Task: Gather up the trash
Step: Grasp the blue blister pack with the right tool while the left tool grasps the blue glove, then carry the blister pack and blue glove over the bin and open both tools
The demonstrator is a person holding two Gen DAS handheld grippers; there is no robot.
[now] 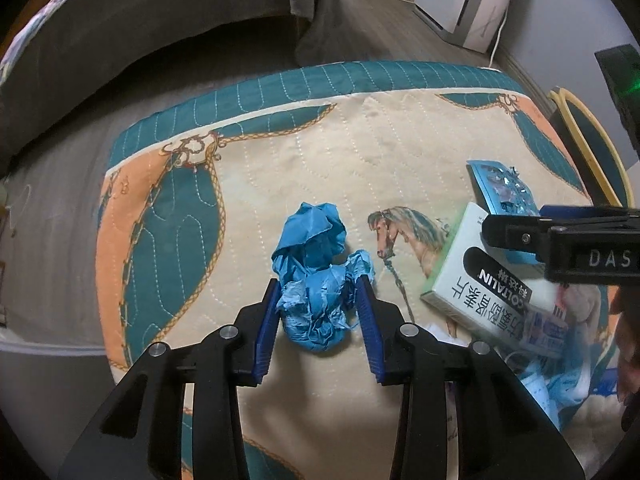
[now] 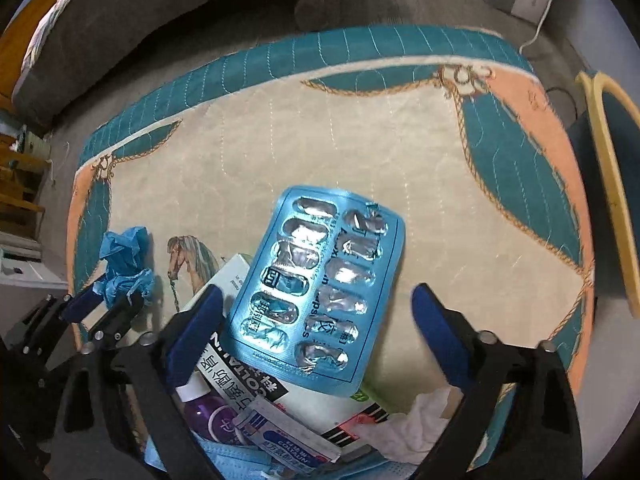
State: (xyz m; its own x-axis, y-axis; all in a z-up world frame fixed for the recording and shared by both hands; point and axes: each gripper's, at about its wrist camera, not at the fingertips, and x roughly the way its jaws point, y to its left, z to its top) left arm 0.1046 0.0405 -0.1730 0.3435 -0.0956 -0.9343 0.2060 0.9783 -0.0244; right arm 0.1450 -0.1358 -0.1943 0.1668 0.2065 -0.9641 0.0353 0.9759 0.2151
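Observation:
A crumpled blue tissue wad (image 1: pixel 318 280) lies on the quilted horse-print mat (image 1: pixel 320 160). My left gripper (image 1: pixel 320 304) is open, its blue pads on either side of the wad's near end. My right gripper (image 2: pixel 316 320) is open over a trash pile: a used blue blister pack (image 2: pixel 320 284) lies between its fingers on a white COLTALIN medicine box (image 2: pixel 256 376). The right gripper shows in the left wrist view (image 1: pixel 560 236) above the box (image 1: pixel 472 276) and blister pack (image 1: pixel 504 188). The left gripper and the wad (image 2: pixel 124 264) show in the right wrist view.
The pile also holds a purple bottle (image 2: pixel 208 412), a small sachet (image 2: pixel 288 436), a white tissue (image 2: pixel 416 428) and a blue face mask (image 2: pixel 232 460). A grey sofa (image 1: pixel 140 20) lies beyond the mat. A yellow-rimmed chair (image 2: pixel 612 184) stands at right.

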